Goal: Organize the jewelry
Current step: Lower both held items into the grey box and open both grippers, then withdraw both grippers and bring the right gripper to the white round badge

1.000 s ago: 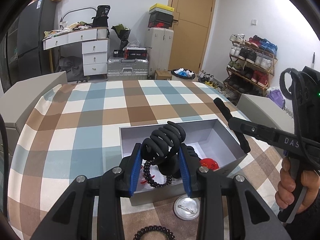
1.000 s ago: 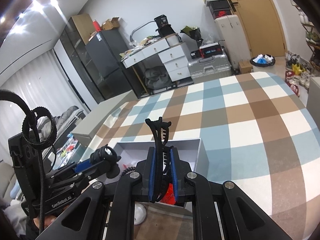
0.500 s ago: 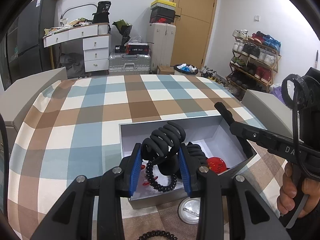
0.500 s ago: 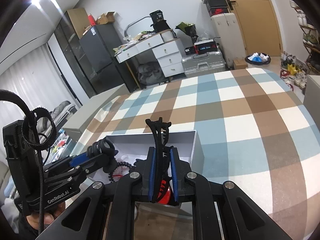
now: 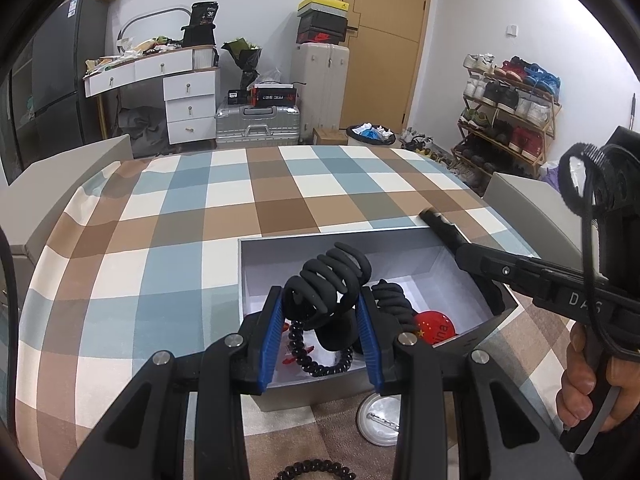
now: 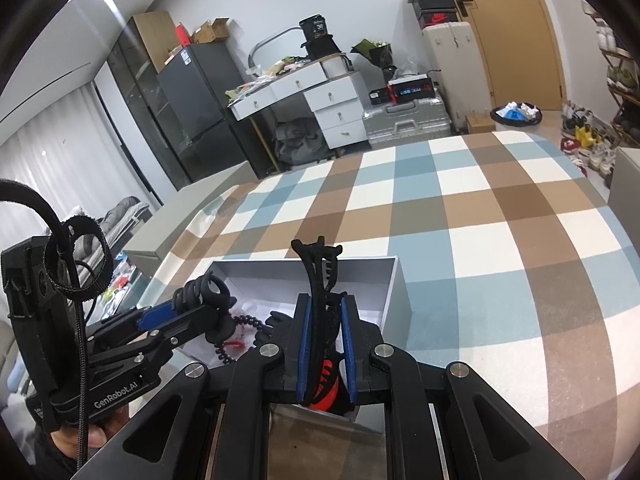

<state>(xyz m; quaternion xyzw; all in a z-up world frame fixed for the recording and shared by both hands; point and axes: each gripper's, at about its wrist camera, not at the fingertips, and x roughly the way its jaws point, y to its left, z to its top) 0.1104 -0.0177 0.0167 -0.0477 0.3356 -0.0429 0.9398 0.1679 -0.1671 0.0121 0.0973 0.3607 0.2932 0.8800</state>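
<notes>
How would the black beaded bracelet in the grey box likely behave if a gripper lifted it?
The beaded bracelet would probably drape, since its strand already curves loosely over the box floor. Its small round beads may slip from flat pads. It looks light.

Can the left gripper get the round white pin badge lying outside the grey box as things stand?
Probably not yet: the left gripper is shut on a black claw hair clip over the grey box. The round white pin badge lies uncovered on the tablecloth.
</notes>
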